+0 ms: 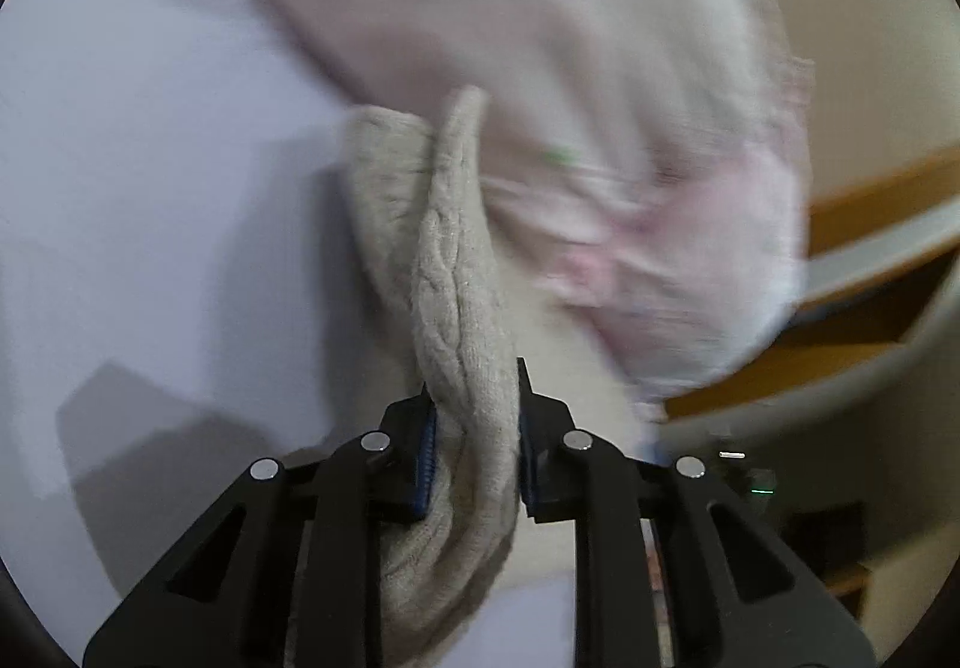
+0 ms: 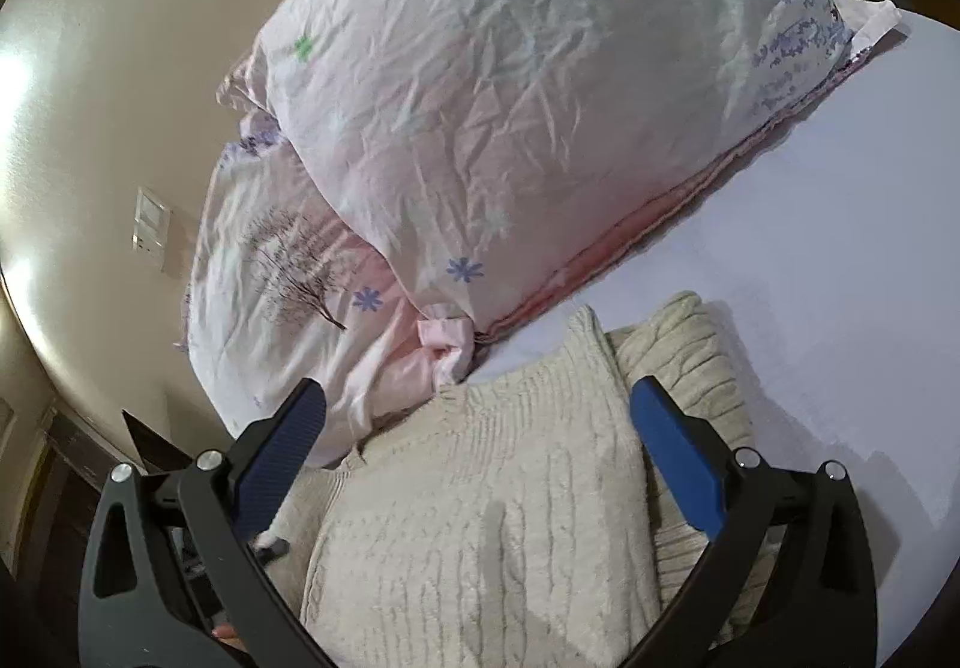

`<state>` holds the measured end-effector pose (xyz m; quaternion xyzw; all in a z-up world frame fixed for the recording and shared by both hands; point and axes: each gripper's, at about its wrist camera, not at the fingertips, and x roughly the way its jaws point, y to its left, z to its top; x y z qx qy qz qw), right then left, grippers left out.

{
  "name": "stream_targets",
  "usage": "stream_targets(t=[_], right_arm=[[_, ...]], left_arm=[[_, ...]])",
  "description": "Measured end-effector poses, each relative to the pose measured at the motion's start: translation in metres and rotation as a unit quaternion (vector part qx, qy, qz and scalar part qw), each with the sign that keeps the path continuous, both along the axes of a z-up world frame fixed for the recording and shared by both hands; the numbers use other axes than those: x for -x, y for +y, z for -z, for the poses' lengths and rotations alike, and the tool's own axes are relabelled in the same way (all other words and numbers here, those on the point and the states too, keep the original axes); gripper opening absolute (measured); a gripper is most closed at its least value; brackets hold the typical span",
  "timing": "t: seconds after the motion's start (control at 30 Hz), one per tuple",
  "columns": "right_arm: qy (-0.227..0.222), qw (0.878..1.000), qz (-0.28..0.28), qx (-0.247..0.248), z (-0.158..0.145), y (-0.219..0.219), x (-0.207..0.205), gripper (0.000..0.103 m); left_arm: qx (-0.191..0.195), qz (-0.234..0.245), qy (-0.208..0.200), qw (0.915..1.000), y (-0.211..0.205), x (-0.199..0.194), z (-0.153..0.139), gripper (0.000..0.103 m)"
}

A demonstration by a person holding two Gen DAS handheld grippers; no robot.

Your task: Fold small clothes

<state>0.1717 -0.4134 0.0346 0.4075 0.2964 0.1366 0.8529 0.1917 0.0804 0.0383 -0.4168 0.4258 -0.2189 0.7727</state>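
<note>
A beige cable-knit garment point(image 2: 480, 500) lies on a pale lilac bed sheet point(image 2: 840, 278). In the left wrist view my left gripper point(image 1: 474, 458) is shut on a bunched fold of the same knit point(image 1: 456, 272) and holds it lifted off the sheet. In the right wrist view my right gripper point(image 2: 480, 428) is open, its blue pads point(image 2: 672, 440) spread wide on either side of the folded knit, just above it. I cannot tell whether the pads touch the cloth.
Two pink floral pillows point(image 2: 510, 98) are stacked at the bed's head, just beyond the knit. A beige wall point(image 2: 108, 68) with a switch plate point(image 2: 150, 227) is left of them. The left wrist view is motion-blurred, with a wooden bed frame point(image 1: 870, 200) at right.
</note>
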Motion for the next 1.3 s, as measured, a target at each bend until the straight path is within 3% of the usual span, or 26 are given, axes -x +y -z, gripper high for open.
stream_targets(t=[0.07,0.13,0.2,0.23,0.27,0.3,0.4,0.47,0.5,0.53,0.63,0.7,0.83,0.93,0.97,1.0,1.03,1.07,1.1,1.13,1.2,1.3], right_arm=[[-0.012,1.000,0.011,0.001,-0.005,-0.006,0.004,0.101],[-0.018,0.999,0.028,0.014,-0.009,-0.013,0.007,0.101],[-0.018,0.999,0.043,0.025,-0.011,-0.022,0.009,0.101],[-0.016,0.998,0.049,0.030,-0.010,-0.027,0.010,0.101],[-0.014,0.998,0.053,0.032,-0.010,-0.031,0.010,0.101],[-0.012,0.998,0.055,0.035,-0.009,-0.036,0.010,0.101],[0.011,0.997,0.056,0.043,-0.006,-0.054,0.012,0.101],[0.028,0.999,0.033,0.030,-0.005,-0.065,0.015,0.101],[0.037,0.999,0.019,0.023,-0.005,-0.068,0.015,0.101],[0.059,0.998,-0.002,0.019,-0.003,-0.070,0.012,0.101],[0.117,0.990,-0.069,0.024,0.005,-0.063,-0.003,0.101],[0.150,0.984,-0.091,0.024,0.013,-0.055,-0.012,0.101],[0.205,0.970,-0.130,0.014,0.033,-0.040,-0.032,0.101],[0.202,0.968,-0.146,0.036,0.035,-0.028,-0.035,0.100],[0.196,0.969,-0.145,0.044,0.035,-0.027,-0.032,0.089],[0.195,0.969,-0.144,0.051,0.036,-0.025,-0.030,0.068],[0.195,0.969,-0.137,0.065,0.037,-0.023,-0.027,0.060],[0.189,0.970,-0.136,0.062,0.037,-0.022,-0.025,0.039],[0.187,0.971,-0.144,0.035,0.041,-0.023,-0.023,0.037],[0.179,0.974,-0.137,0.019,0.042,-0.023,-0.018,0.036],[0.158,0.978,-0.133,0.022,0.035,-0.019,-0.013,0.032],[0.107,0.980,-0.166,-0.002,0.013,0.000,-0.006,0.030]], left_arm=[[0.032,0.035,-0.033,0.9983,-0.036,-0.006,-0.021,0.020],[0.079,0.094,-0.057,0.9907,-0.093,-0.017,-0.035,0.021],[0.150,0.169,-0.042,0.9732,-0.159,-0.031,-0.027,0.025],[0.184,0.204,-0.025,0.9610,-0.186,-0.036,-0.020,0.025],[0.226,0.246,-0.005,0.9426,-0.217,-0.042,-0.011,0.025],[0.234,0.258,0.002,0.9375,-0.230,-0.042,-0.007,0.025],[0.194,0.262,-0.023,0.9451,-0.231,-0.032,-0.016,0.025],[0.119,0.232,-0.062,0.9636,-0.202,-0.022,-0.030,0.042],[0.070,0.203,-0.076,0.9738,-0.185,-0.018,-0.036,0.061],[0.023,0.176,-0.084,0.9804,-0.169,-0.016,-0.038,0.067],[-0.091,0.133,-0.081,0.9837,-0.145,-0.008,-0.032,0.069],[-0.121,0.136,-0.052,0.9819,-0.144,-0.007,-0.017,0.073],[-0.162,0.171,-0.029,0.9713,-0.169,-0.008,0.006,0.077],[-0.190,0.178,-0.040,0.9646,-0.183,0.001,0.014,0.084],[-0.196,0.177,-0.043,0.9634,-0.188,0.001,0.016,0.085],[-0.203,0.174,-0.047,0.9625,-0.192,0.002,0.019,0.087],[-0.200,0.172,-0.046,0.9636,-0.191,0.004,0.022,0.087],[-0.189,0.173,-0.041,0.9658,-0.192,0.004,0.028,0.086],[-0.173,0.172,-0.044,0.9688,-0.193,0.003,0.031,0.080],[-0.180,0.171,-0.051,0.9673,-0.193,0.002,0.030,0.069],[-0.178,0.180,-0.065,0.9653,-0.184,0.008,0.024,0.052],[-0.162,0.189,-0.090,0.9644,-0.158,0.024,0.002,0.046]])
